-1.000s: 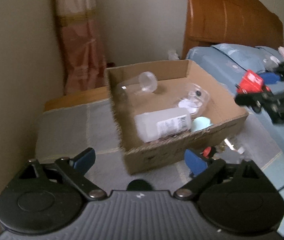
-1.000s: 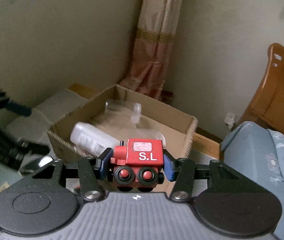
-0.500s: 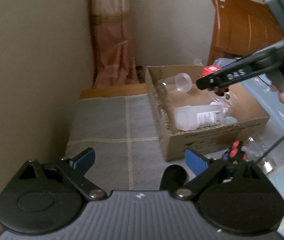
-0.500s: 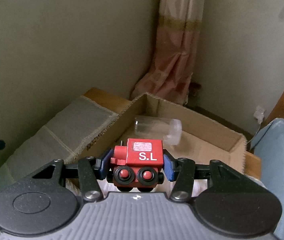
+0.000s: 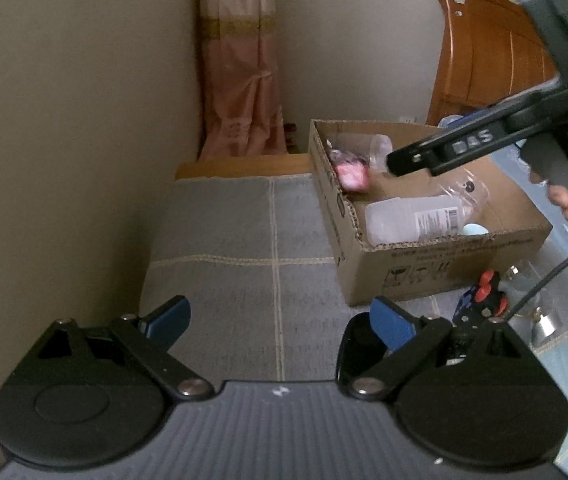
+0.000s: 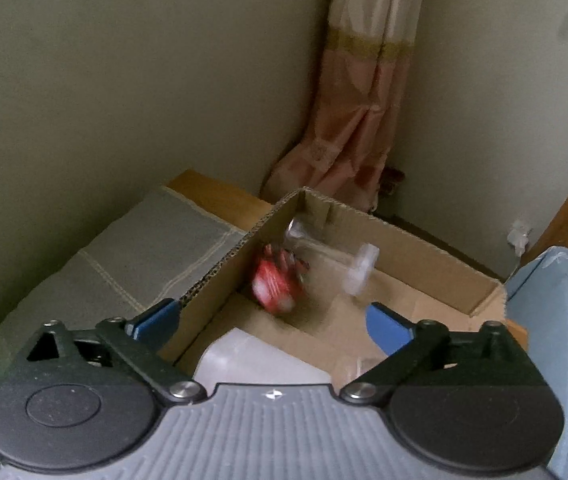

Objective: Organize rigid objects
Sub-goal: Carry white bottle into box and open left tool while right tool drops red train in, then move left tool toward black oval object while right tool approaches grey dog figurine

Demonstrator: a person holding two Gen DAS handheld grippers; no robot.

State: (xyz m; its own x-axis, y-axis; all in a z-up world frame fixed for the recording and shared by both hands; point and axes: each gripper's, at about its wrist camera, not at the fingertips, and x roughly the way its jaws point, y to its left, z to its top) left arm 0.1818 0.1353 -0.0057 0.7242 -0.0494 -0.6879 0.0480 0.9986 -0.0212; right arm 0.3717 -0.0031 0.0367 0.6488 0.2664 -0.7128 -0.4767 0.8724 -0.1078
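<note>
A cardboard box (image 5: 435,258) stands on a grey bedspread. In it lie a white labelled bottle (image 5: 411,220), a clear plastic cup (image 6: 335,256) on its side and a blurred red toy train (image 6: 278,282) against the left wall, also seen in the left wrist view (image 5: 351,174). My right gripper (image 6: 274,318) is open and empty above the box; it reaches in from the right in the left wrist view (image 5: 399,162). My left gripper (image 5: 280,316) is open and empty over the bedspread, left of the box.
A small red, blue and black toy (image 5: 481,300) and a shiny metal item (image 5: 541,322) lie in front of the box. A round black object (image 5: 357,350) sits by my left gripper's right finger. A wall (image 5: 64,120), a pink curtain (image 5: 240,80) and a wooden headboard (image 5: 483,60) stand behind.
My right gripper opened and let go of the red toy train, which dropped into the box by its left wall. My left gripper stayed open and swung slightly left.
</note>
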